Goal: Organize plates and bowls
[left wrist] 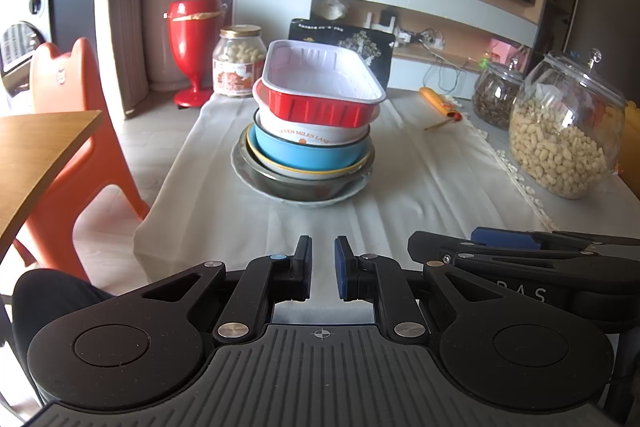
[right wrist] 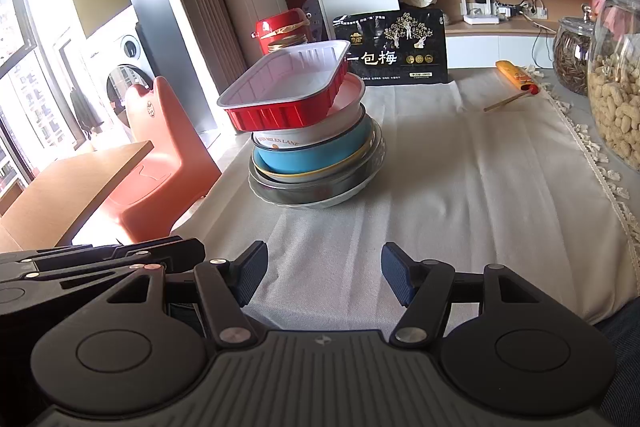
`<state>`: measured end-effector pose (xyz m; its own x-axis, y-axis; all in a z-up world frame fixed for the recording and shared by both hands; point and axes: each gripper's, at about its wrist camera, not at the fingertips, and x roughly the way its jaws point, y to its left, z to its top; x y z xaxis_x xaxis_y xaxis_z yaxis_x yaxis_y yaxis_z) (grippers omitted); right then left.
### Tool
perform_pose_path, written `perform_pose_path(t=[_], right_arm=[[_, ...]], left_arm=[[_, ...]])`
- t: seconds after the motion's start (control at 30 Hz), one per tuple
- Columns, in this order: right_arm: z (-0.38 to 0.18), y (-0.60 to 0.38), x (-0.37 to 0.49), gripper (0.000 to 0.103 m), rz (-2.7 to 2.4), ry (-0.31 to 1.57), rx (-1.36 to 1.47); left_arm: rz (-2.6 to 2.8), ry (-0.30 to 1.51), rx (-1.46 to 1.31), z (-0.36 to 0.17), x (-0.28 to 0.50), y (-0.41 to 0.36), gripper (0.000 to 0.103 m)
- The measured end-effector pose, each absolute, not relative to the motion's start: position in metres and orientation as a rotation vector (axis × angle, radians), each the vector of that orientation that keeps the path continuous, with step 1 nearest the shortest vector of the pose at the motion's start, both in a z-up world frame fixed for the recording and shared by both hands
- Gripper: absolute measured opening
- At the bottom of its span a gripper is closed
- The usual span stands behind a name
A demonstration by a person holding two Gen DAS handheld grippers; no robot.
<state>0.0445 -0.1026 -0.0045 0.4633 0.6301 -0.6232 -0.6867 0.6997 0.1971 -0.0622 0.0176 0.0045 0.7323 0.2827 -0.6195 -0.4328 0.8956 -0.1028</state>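
A stack of dishes stands mid-table on the white cloth [left wrist: 420,187]. On top is a red tray with a white inside [left wrist: 320,83], tilted. Below it come a white lettered bowl [left wrist: 312,133], a blue bowl [left wrist: 308,157], a yellow-rimmed plate, a metal dish [left wrist: 296,187] and a white plate. The right wrist view shows the same tray [right wrist: 288,87] and blue bowl [right wrist: 316,155]. My left gripper [left wrist: 323,259] is shut and holds nothing, well short of the stack. My right gripper [right wrist: 324,267] is open and empty, beside the left one near the table's front edge.
Glass jars of peanuts [left wrist: 560,139] and seeds [left wrist: 496,99] stand at the right. A yellow-lidded jar [left wrist: 238,63], a black bag [right wrist: 394,47] and an orange packet [left wrist: 440,103] lie behind the stack. An orange chair [left wrist: 72,131] and a wooden table [left wrist: 36,155] are at the left.
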Motion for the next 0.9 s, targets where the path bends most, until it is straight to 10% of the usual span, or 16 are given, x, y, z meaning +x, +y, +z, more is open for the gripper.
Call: perform_pose_path(t=[0.9], right_arm=[[-0.0043,-0.1031,0.0448,0.064,0.813,0.728,-0.086]], left_arm=[[0.429,0.634,-0.228,0.0015,-0.0614,0.0198,0.015]])
